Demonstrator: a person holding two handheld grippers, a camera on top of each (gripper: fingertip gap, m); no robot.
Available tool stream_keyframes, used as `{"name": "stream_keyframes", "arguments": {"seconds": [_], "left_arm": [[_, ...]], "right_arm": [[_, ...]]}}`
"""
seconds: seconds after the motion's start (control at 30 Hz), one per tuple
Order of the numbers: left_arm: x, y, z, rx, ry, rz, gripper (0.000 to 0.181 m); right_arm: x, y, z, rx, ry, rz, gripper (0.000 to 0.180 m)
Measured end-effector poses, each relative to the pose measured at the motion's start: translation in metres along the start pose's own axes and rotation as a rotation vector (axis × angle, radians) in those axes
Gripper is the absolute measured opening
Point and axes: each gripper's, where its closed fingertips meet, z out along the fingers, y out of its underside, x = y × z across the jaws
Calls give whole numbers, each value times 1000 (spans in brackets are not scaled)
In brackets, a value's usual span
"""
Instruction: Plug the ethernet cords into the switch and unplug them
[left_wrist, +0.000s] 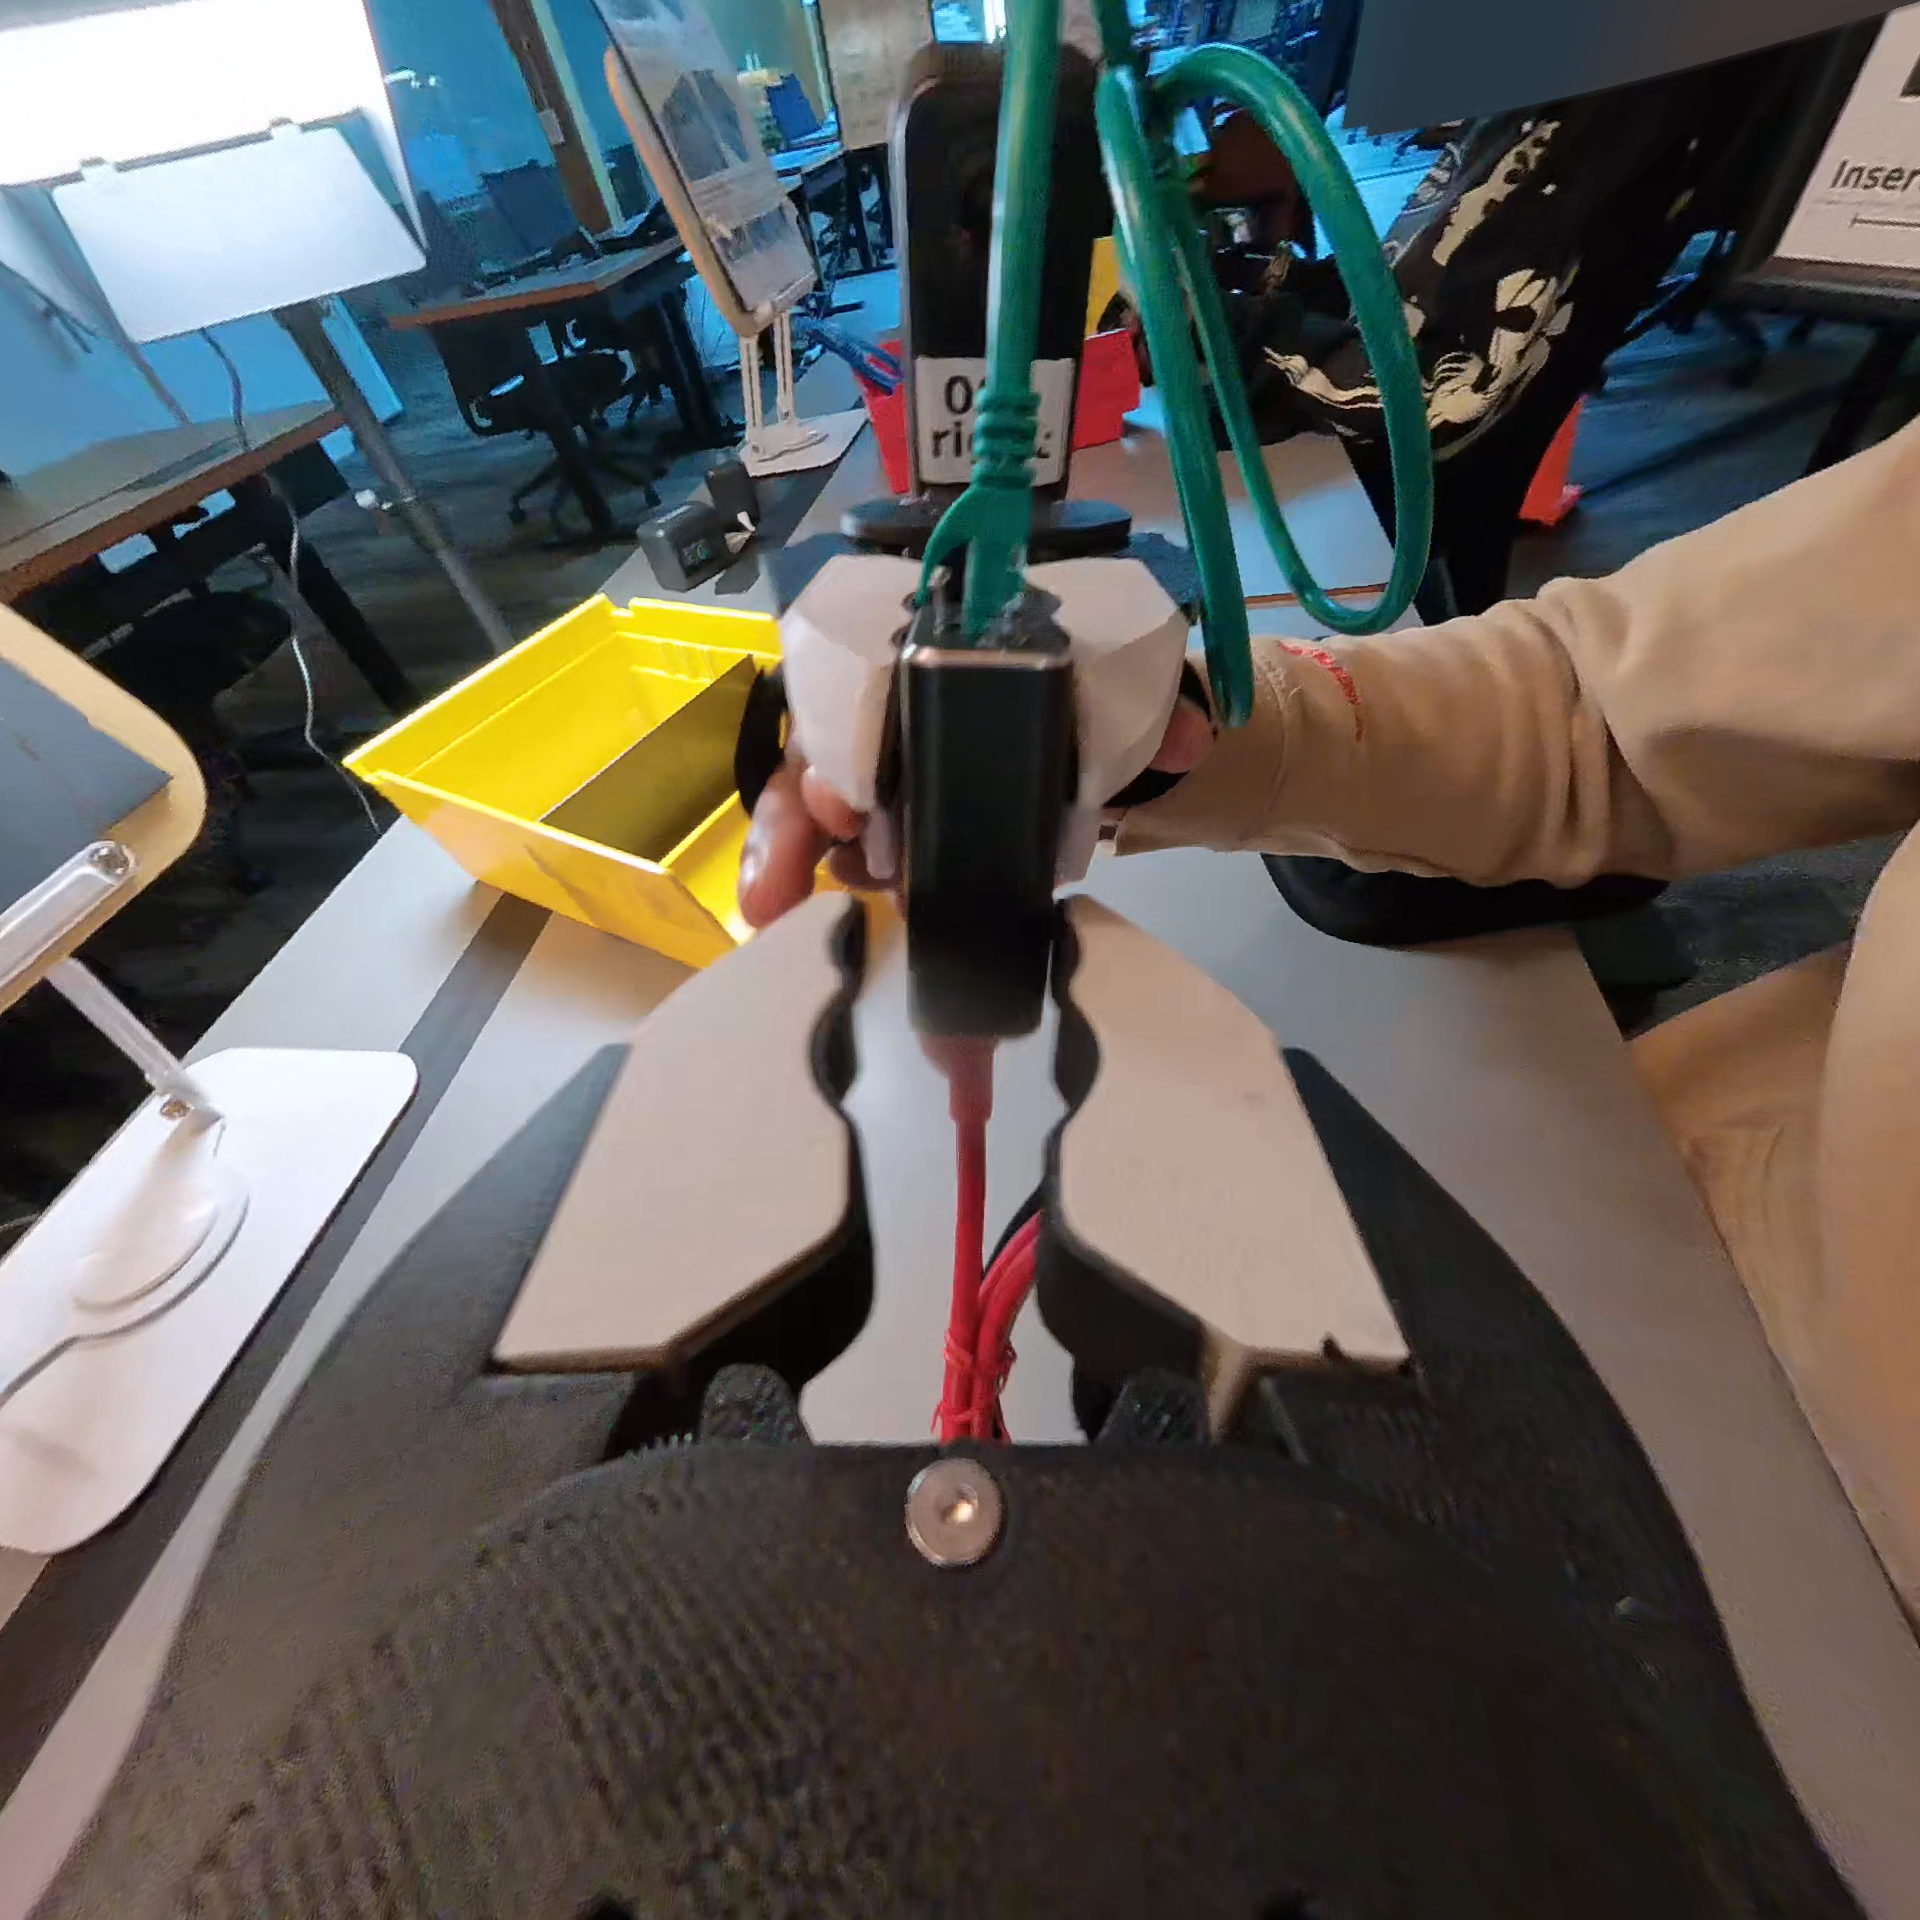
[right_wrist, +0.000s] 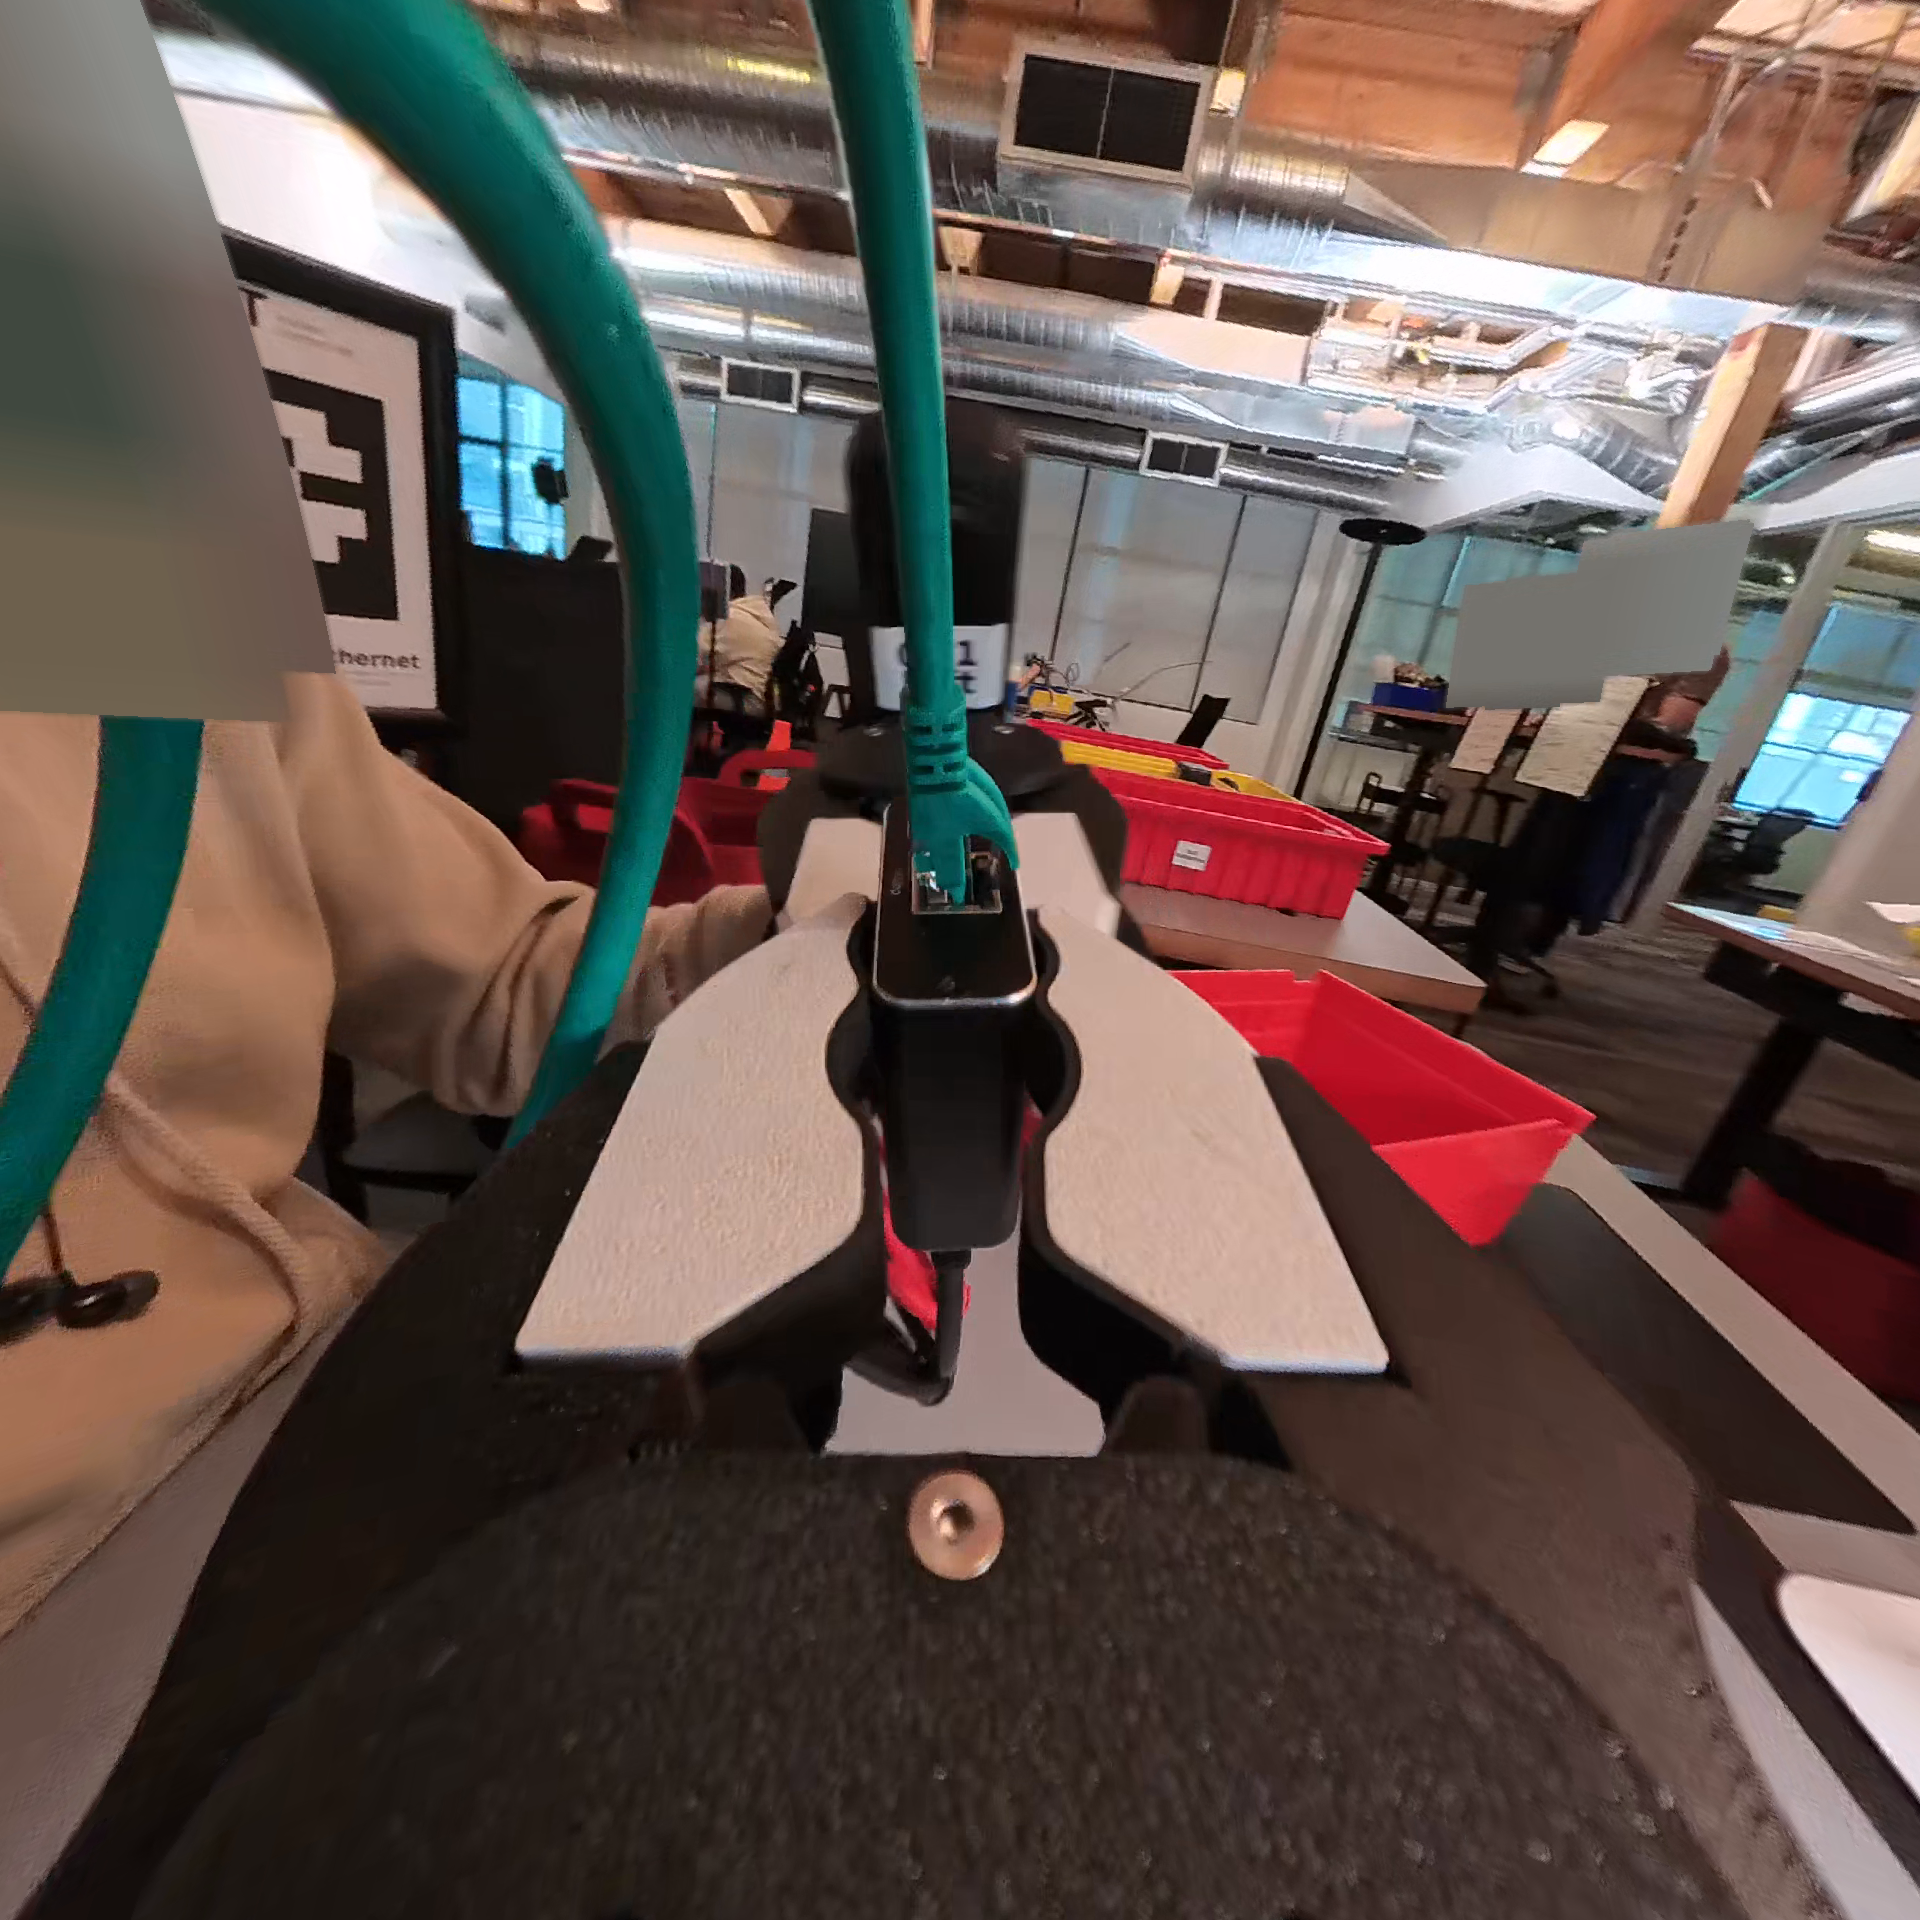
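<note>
A black box-shaped switch (left_wrist: 977, 831) is held upright above the table, clamped from opposite sides by both grippers. My left gripper (left_wrist: 961, 935) is shut on its lower part. My right gripper (right_wrist: 948, 920) is shut on its middle (right_wrist: 951, 1101). Each gripper faces the other: the right gripper (left_wrist: 977, 665) shows in the left wrist view and the left gripper (right_wrist: 940, 831) in the right wrist view. A green ethernet cord (left_wrist: 1003, 312) loops overhead, and its plug (right_wrist: 940, 831) sits in the switch's top port. A red cord (left_wrist: 968, 1226) hangs from the bottom of the switch.
A yellow bin (left_wrist: 540, 769) stands on the grey table (left_wrist: 1403, 987) to the left. A red bin (right_wrist: 1392, 1081) and red trays (right_wrist: 1226, 831) lie on the other side. A white stand base (left_wrist: 156, 1247) is at near left. A person's beige sleeve (left_wrist: 1507, 748) reaches in. My two grippers' fingertips are within a few centimetres of each other.
</note>
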Motion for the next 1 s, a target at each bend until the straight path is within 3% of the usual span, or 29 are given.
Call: {"name": "stream_keyframes", "arguments": {"seconds": [0.03, 0.2, 0.27, 0.4, 0.5, 0.6, 0.73, 0.87, 1.0], "left_arm": [[-1, 0, 2, 4, -22, 16, 25], [-33, 1, -2, 24, -222, 9, 25], [-44, -2, -9, 66, -270, -20, 25], [-67, -10, -32, 148, -387, -80, 25], [-91, -7, -55, 136, -566, -57, 25], [-114, 2, -76, 64, -757, -4, 25], [-131, 15, -92, -60, -958, 93, 25], [-135, 22, -90, -150, -1058, 192, 26], [-127, 29, -71, -181, -1032, 216, 26]], "right_arm": [[5, -1, 0, 9, 25, 16, 25], [44, 12, -17, -72, 203, 113, 43], [66, 40, -39, -177, 271, 182, 50], [124, 85, -112, -245, 543, 320, 48], [147, 67, -157, -113, 704, 380, 44], [146, 24, -173, -26, 768, 302, 41], [120, -7, -134, -98, 696, 210, 38], [78, 11, -49, -230, 500, 250, 41], [72, 35, -6, -204, 561, 278, 48]]}}
